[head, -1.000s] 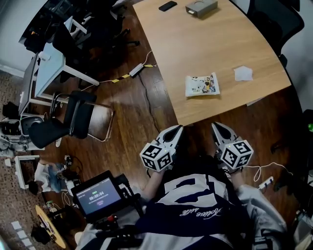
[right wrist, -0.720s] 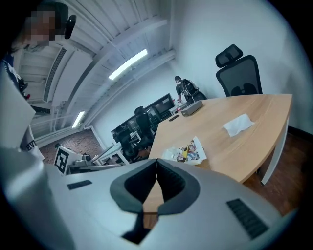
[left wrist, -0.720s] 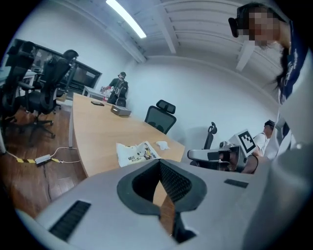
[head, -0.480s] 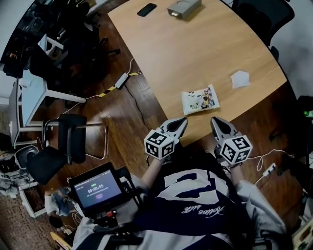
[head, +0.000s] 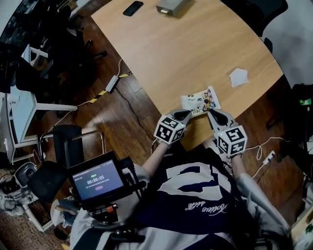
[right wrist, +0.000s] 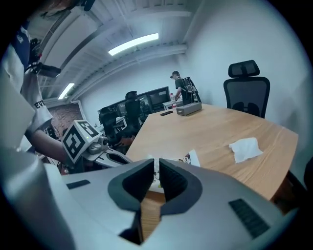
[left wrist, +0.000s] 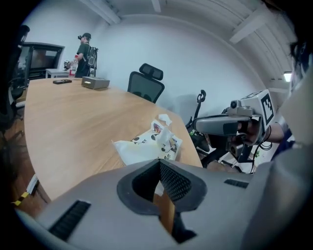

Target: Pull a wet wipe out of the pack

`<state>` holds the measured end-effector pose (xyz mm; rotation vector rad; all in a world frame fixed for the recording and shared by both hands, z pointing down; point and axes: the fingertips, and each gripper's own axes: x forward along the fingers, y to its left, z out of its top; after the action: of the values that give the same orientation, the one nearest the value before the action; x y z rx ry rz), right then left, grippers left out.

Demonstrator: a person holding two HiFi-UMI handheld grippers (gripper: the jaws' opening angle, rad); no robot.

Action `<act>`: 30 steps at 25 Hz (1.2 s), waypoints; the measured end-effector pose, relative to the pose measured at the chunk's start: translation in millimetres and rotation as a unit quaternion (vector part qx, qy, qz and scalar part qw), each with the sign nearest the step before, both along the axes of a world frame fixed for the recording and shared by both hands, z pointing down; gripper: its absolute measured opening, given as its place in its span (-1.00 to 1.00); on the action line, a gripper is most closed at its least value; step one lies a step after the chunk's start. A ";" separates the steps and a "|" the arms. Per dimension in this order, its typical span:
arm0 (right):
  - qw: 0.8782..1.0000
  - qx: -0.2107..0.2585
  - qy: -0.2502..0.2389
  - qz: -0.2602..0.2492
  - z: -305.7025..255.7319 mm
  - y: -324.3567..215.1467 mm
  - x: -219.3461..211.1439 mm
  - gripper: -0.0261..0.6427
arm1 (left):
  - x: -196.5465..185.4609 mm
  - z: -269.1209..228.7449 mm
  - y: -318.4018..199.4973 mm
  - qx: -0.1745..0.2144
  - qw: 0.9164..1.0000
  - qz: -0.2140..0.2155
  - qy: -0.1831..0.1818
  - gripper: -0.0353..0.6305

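The wet wipe pack [head: 200, 103], white with cartoon print, lies flat near the front edge of the wooden table [head: 186, 53]. In the left gripper view the pack [left wrist: 149, 146] lies just beyond my left gripper [left wrist: 159, 162], whose jaws are shut and empty. My left gripper [head: 186, 116] points at the pack's near left corner. My right gripper [head: 211, 114] points at its near right corner. In the right gripper view my right gripper [right wrist: 157, 163] shows a narrow slit; its jaws are opening with nothing between them, and they hide most of the pack [right wrist: 191, 158].
A crumpled loose wipe [head: 239, 76] lies on the table right of the pack. A phone [head: 132, 8] and a grey box [head: 171, 6] sit at the far end. A timer screen [head: 98, 180] hangs at the person's left. Office chairs and cables stand on the floor around.
Both grippers have moved forward from in front of the person's body to the table's front edge, and their tips now sit beside the pack's near corners.
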<state>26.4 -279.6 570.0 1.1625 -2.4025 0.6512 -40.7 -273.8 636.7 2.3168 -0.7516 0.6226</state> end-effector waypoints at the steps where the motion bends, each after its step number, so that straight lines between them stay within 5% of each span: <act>1: 1.000 0.002 0.012 -0.005 1.8 -1.9 -1.7 -0.83 | 0.1 4.9 -0.4 -0.006 1.000 0.006 -0.008 -0.88; 9: 0.994 0.005 0.095 -0.047 15.5 -8.8 -15.8 -0.60 | 1.5 16.7 -2.3 -0.022 0.997 0.045 -0.055 -0.88; 18: 0.971 0.021 0.203 -0.122 50.2 -26.9 -38.3 -0.57 | 4.4 21.9 -4.4 -0.011 0.996 0.047 -0.072 -0.88; 22: 0.974 -0.002 0.196 -0.109 65.3 -36.2 -39.9 -0.60 | 5.8 25.5 -8.3 -0.005 0.996 0.048 -0.075 -0.88; 25: 0.979 -0.020 0.178 -0.092 66.1 -36.6 -39.0 -0.85 | 5.5 27.5 -8.4 -0.008 0.996 0.051 -0.074 -0.88; 30: 0.996 -0.062 0.052 -0.025 45.4 -38.6 -34.8 -0.87 | 4.9 29.0 -7.5 -0.014 0.996 0.050 -0.076 -0.88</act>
<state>-8.4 -318.2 615.5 1.0548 -2.2632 0.6956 -35.8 -281.3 665.7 2.3119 -0.6937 0.8570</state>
